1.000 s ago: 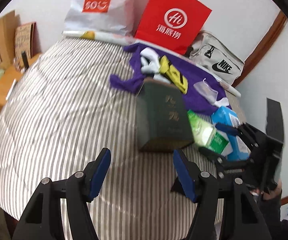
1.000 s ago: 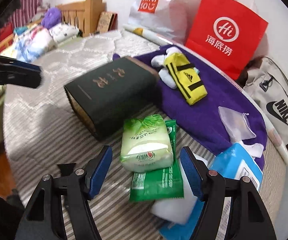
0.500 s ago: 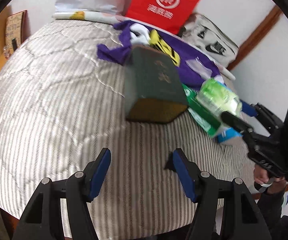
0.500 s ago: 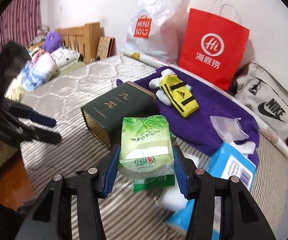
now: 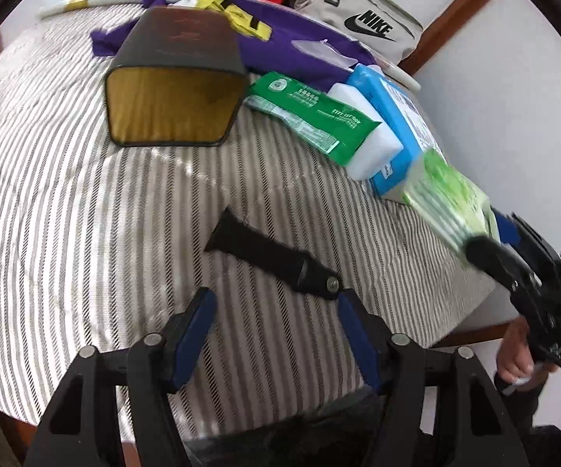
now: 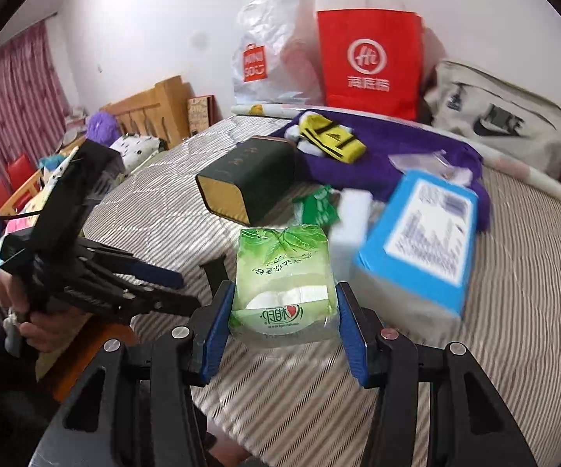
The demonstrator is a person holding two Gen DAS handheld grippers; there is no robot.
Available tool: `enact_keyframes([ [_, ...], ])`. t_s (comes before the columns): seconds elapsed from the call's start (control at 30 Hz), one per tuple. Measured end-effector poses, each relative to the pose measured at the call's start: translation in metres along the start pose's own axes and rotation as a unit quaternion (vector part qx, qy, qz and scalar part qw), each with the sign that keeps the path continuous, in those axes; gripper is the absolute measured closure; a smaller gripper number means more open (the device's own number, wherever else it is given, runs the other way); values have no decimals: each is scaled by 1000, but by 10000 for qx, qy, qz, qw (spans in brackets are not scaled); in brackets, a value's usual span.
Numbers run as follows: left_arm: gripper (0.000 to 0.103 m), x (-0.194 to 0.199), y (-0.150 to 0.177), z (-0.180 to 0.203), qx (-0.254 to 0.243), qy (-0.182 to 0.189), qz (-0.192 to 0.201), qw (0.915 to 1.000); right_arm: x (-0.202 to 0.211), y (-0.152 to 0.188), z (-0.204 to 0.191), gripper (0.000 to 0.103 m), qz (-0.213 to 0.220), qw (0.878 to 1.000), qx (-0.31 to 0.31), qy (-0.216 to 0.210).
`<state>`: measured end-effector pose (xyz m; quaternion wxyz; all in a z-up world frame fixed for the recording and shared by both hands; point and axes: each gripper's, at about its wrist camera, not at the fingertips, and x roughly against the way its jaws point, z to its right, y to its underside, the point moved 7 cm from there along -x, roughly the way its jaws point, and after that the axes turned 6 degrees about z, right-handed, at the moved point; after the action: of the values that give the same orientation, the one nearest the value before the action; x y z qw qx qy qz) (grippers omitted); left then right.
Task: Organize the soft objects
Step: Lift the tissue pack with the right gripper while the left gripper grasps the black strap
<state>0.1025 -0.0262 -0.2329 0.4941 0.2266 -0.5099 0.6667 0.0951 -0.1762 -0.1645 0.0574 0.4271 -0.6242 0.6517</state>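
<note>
My right gripper (image 6: 282, 299) is shut on a light green tissue pack (image 6: 284, 272), its blue pads pressing both sides, and holds it above the striped bed. The left wrist view shows the same pack (image 5: 447, 198) lifted at the right, near the bed's edge. My left gripper (image 5: 274, 319) hangs open over bare bedding with nothing between its fingers. A dark green tin box (image 5: 175, 89) lies on its side, its gold open end facing that gripper. Beside the box lie a green wipes pack (image 5: 311, 113), a white sponge block (image 5: 366, 144) and a blue pack (image 5: 401, 124).
A purple cloth (image 6: 377, 151) with yellow socks (image 6: 331, 136) lies behind the box. A red paper bag (image 6: 370, 62), a white plastic bag (image 6: 269, 50) and a beige Nike bag (image 6: 498, 120) stand along the wall. A black flat piece (image 5: 269, 260) shows just beyond my left fingers.
My right gripper closed on the light green tissue pack and lifted it off the wipes pack toward the bed's near edge. My left gripper sank and tipped down toward the bedding.
</note>
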Motion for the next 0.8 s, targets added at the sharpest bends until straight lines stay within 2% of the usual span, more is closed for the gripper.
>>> enact_keyframes([
  [0.2, 37, -11, -16, 4, 65, -88, 234, 9997, 9, 31, 26, 52, -39, 9983, -564, 155],
  [0.43, 34, -30, -29, 18, -471, -695, 278, 9961, 2, 58, 42, 52, -119, 9958, -823, 381],
  [0.5, 34, -33, -30, 19, -580, -731, 291, 9952, 1, 61, 46, 52, -141, 9954, -779, 541],
  [0.57, 34, -29, -25, 17, -549, -702, 319, 9955, 1, 62, 49, 52, -94, 9950, -718, 686],
  [0.6, 39, -28, -24, 15, -462, -759, 365, 9954, 1, 62, 49, 52, -78, 9949, -715, 705],
  [0.67, 41, -28, -24, 15, -318, -844, 409, 9951, -1, 62, 50, 52, -70, 9947, -750, 694],
  [0.8, 41, -37, -22, 23, -589, -1495, 389, 9862, -3, 64, 52, 52, -68, 9943, -826, 677],
])
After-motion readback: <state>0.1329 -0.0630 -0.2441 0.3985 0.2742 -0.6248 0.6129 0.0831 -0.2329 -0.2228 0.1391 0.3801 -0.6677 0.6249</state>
